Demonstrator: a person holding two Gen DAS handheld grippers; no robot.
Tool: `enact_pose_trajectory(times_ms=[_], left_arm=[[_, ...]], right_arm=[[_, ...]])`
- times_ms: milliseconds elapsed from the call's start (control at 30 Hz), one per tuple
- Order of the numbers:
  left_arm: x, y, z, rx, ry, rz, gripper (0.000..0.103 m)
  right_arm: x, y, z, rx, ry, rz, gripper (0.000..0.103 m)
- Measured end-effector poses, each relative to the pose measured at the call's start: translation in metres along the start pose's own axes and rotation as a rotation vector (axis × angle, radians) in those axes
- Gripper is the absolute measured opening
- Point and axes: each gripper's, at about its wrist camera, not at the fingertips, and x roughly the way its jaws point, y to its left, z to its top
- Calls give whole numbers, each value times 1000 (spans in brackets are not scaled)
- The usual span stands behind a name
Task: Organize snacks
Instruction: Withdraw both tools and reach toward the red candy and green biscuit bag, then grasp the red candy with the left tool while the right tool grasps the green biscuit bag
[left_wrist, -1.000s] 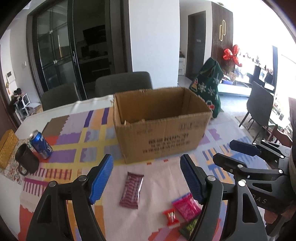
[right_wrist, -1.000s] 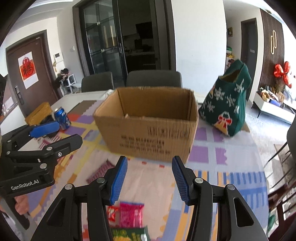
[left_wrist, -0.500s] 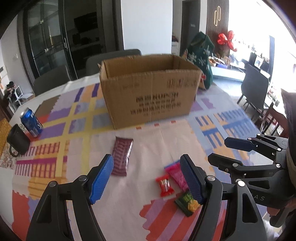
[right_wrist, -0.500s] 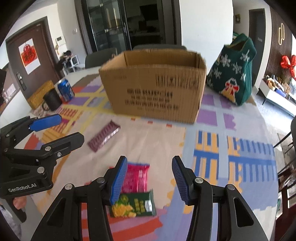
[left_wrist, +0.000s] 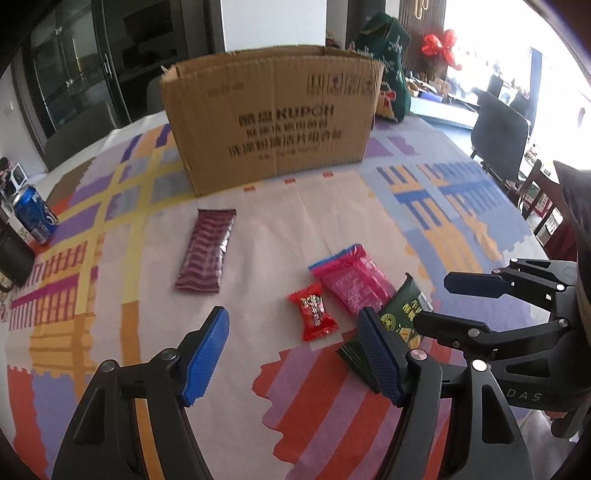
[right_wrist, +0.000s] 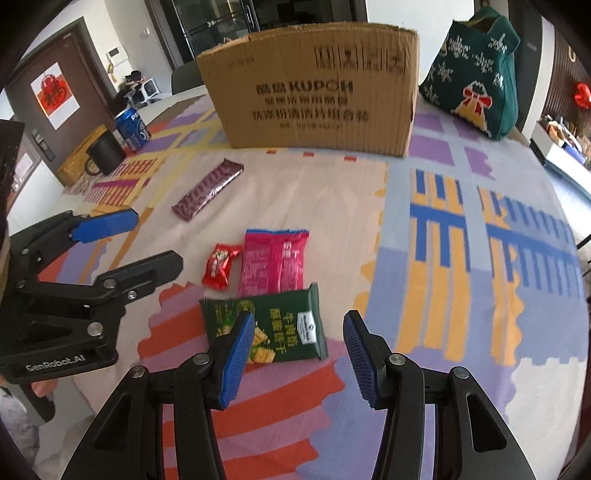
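Four snacks are lying loose on the counter (right_wrist: 461, 295) in front of the cardboard box (right_wrist: 314, 88), so I'm only starting. Left to right: maroon bar (left_wrist: 207, 254), red candy (left_wrist: 314, 312), pink pack (left_wrist: 351, 280), green biscuit pack (right_wrist: 266, 328). My left gripper (left_wrist: 291, 360) is hanging wide open and empty near the candy; my right gripper (right_wrist: 299, 354) is gaping over the green pack. Next I'm guessing: drop, pinch, carry to the box. Compared with a second ago, both have come down from box height.
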Motion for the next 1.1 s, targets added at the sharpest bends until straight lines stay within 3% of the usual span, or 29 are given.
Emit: enact_pose_trajectory(times_ms=[433, 667, 900, 967, 1100], left_arm=[[36, -2, 0, -35, 61, -49, 56], [51, -5, 0, -61, 98, -44, 44], [55, -4, 0, -83, 113, -38, 40], [55, -5, 0, -79, 111, -36, 32], [54, -6, 0, -87, 112, -53, 24]], right_arm=[[24, -11, -4, 56, 19, 81, 51], [30, -16, -5, 94, 25, 125, 51], [34, -17, 0, 98, 14, 152, 51], [35, -18, 1, 104, 16, 166, 41], [36, -17, 0, 116, 22, 190, 32]])
